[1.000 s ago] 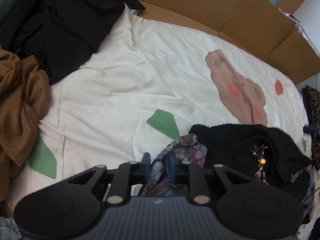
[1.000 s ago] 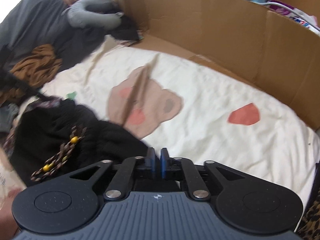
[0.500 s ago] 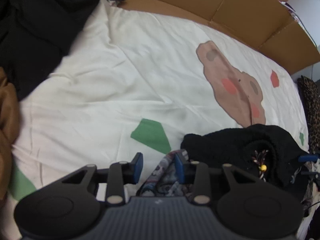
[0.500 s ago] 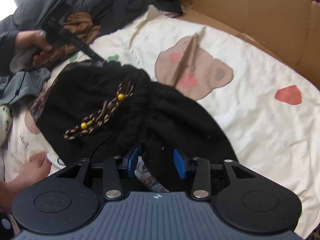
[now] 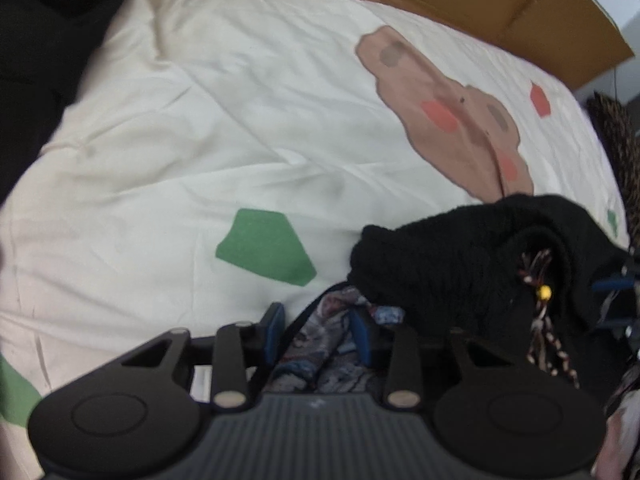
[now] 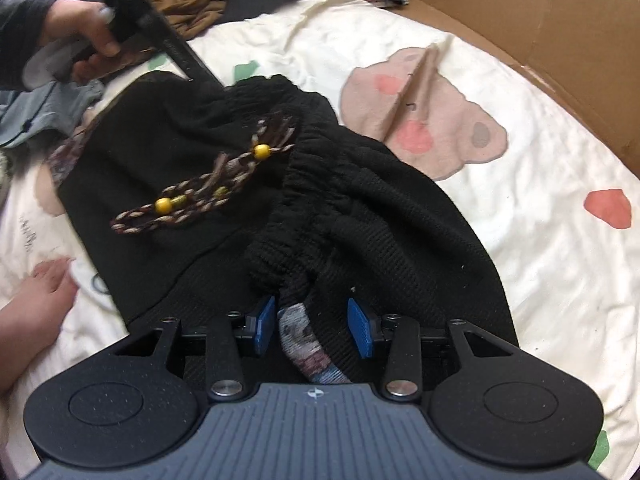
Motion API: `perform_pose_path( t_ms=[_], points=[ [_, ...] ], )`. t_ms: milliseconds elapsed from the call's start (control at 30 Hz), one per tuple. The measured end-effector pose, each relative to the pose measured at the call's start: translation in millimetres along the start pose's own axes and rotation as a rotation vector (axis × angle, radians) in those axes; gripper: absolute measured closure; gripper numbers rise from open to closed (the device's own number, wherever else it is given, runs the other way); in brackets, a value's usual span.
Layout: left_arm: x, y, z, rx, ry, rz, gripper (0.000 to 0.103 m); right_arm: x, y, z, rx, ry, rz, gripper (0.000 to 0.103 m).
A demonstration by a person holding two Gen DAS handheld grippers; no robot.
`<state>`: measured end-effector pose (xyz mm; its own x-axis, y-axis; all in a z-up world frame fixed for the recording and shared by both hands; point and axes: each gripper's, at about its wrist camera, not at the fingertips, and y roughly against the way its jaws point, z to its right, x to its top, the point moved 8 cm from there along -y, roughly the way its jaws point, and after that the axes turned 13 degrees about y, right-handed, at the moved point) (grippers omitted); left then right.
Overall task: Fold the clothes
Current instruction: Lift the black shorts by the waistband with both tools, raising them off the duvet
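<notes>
Right wrist view: the right gripper (image 6: 312, 326) has its 2 blue pads (image 6: 360, 326) spread wide apart, and they hold nothing. A patterned cloth edge (image 6: 308, 344) lies loose in the gap between them, next to the left pad. The landmark here is the black knit garment (image 6: 360, 216), which lies bunched on the cream bear sheet (image 6: 520, 260). Its gathered waistband runs across the middle of it, just past the right gripper. A braided cord with yellow beads (image 6: 208, 184) lies on top of the black knit garment, on its left part. The brown bear print (image 6: 440, 128) on the sheet is just beyond the garment, to its far right. A red patch (image 6: 610, 206) sits well to the right of the garment. A cardboard wall (image 6: 540, 12) stands behind the garment at the back edge of the sheet. The person's left hand (image 6: 76, 44) grips the other tool's handle at the far left corner of the garment. A bare foot (image 6: 36, 312) rests on the sheet just left of the garment. In the left wrist view, the left gripper (image 5: 316, 330) is open wide too, with the patterned cloth lying loose between its pads. There the black knit garment (image 5: 460, 264) heaps up just to the right of that gripper. A green patch (image 5: 264, 246) on the sheet sits near the garment, on its left.
</notes>
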<state>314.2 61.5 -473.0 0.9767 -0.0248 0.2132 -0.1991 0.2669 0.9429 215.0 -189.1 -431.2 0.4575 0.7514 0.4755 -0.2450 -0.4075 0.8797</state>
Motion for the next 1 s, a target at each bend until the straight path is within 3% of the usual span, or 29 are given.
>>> perform_pose_path(
  t_ms=[33,100,167,533,600,633,667,700,867,1000],
  points=[
    [-0.1,0.1,0.4,0.002,0.004,0.001,0.062,0.3,-1.7,0.2,-0.018,0.019,-0.008,0.061],
    [-0.2,0.8,-0.7,-0.007,0.026,0.002,0.062,2.1,-3.3,0.9,-0.036,0.043,-0.02,0.083],
    [-1.2,1.8,-1.7,-0.015,0.035,0.005,0.062,5.0,-0.1,4.1,-0.05,0.042,-0.015,0.091],
    [-6.2,2.2,10.0,0.035,-0.031,-0.008,0.063,10.0,29.2,41.3,-0.168,-0.047,0.039,0.094],
    [-6.9,1.8,12.6,0.047,-0.048,-0.011,0.068,10.6,32.7,51.4,-0.186,-0.069,0.045,0.094],
    [-6.9,2.3,13.7,0.053,-0.053,-0.009,0.075,11.0,34.0,56.2,-0.194,-0.079,0.047,0.094],
    [-6.4,4.0,14.3,0.058,-0.052,-0.001,0.09,12.2,34.0,60.1,-0.202,-0.085,0.049,0.095],
    [-5.9,5.6,15.0,0.062,-0.051,0.006,0.096,12.8,34.8,65.0,-0.214,-0.089,0.051,0.095],
    [-2.1,15.5,17.4,0.087,-0.044,0.052,0.099,19.2,39.1,91.1,-0.251,-0.125,0.069,0.096],
    [15.5,38.1,10.9,0.099,-0.009,0.134,0.099,28.5,40.4,106.6,-0.263,-0.108,0.084,0.097]
  ],
)
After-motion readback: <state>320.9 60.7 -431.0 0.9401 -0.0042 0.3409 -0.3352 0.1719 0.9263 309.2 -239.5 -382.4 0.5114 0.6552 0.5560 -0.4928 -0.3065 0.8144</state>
